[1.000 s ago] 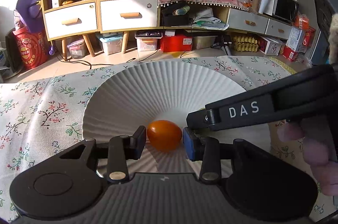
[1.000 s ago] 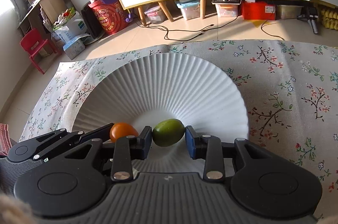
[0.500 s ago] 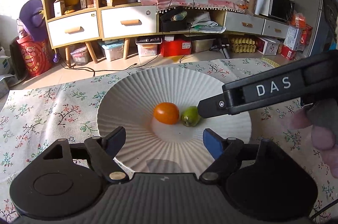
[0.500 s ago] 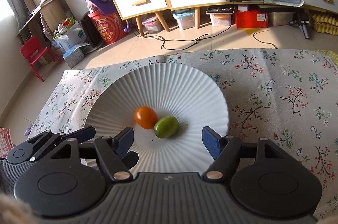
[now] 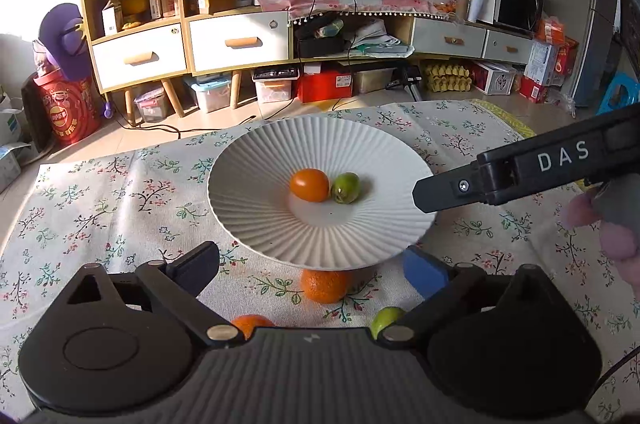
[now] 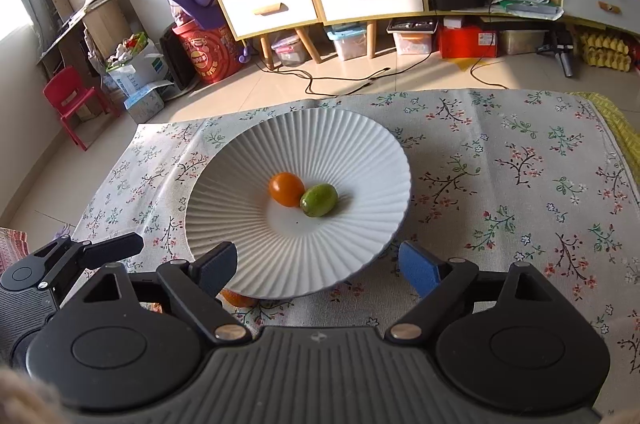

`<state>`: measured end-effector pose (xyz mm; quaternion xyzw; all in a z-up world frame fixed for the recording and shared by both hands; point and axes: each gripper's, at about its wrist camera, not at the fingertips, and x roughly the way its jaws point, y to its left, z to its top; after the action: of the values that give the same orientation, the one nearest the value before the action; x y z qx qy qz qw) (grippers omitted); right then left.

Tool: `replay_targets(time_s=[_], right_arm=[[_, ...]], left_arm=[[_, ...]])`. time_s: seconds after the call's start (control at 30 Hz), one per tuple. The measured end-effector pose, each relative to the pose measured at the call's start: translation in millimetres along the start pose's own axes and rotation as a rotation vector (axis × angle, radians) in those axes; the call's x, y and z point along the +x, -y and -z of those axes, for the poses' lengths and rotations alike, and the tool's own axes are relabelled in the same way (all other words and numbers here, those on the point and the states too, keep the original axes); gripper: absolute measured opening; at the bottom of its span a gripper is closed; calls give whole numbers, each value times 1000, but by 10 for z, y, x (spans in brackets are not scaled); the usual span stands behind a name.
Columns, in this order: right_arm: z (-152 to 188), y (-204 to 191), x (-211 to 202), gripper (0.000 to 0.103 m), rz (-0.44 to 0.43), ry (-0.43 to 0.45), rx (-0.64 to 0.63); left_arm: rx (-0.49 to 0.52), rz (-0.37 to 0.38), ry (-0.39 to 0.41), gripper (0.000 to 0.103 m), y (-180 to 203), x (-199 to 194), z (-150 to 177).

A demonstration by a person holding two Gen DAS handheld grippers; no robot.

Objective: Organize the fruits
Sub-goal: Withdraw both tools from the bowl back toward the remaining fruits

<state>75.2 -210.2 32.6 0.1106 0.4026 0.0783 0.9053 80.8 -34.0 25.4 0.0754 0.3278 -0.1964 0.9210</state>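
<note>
- So, quick update: a second ago my left gripper (image 5: 311, 266) was clamped on the orange fruit (image 5: 309, 185) and my right gripper (image 6: 316, 266) on the green fruit (image 6: 319, 199). Now both sets of jaws are swinging wide open with nothing between the pads.
- Both fruits sit touching each other in the middle of the white ribbed plate (image 5: 256, 224), centre of frame in both views. I've also backed off: the plate filled the frame before, now it's smaller and higher up.
- My read: two fruits are delivered and I'm free for the next pickup.
- More is still loose on the floral cloth (image 5: 100, 208): a tangerine (image 5: 325, 285) at lower centre of the left view, tucked just below the plate's near rim, another orange one (image 5: 250, 325) and a small green one (image 5: 386, 317) half hidden behind my own gripper body.
- In the way: that near rim overhangs the tangerine, so I'd guess coming in low from the front is safer than straight down. My right gripper also pokes in from the right edge of the left view, so the two could crowd each other.
- Background is just shelves, drawers and boxes, nowhere near.
</note>
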Motion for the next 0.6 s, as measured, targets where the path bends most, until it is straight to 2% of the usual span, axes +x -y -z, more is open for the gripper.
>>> replay_targets(time_s=[0.43, 0.6], right_arm=[[374, 14, -111, 95, -55, -20, 3], [566, -31, -145, 97, -58, -33, -56]], left_arm=[[1, 0, -23, 99, -139, -259, 409], [-6, 4, -25, 99, -216, -348, 588]])
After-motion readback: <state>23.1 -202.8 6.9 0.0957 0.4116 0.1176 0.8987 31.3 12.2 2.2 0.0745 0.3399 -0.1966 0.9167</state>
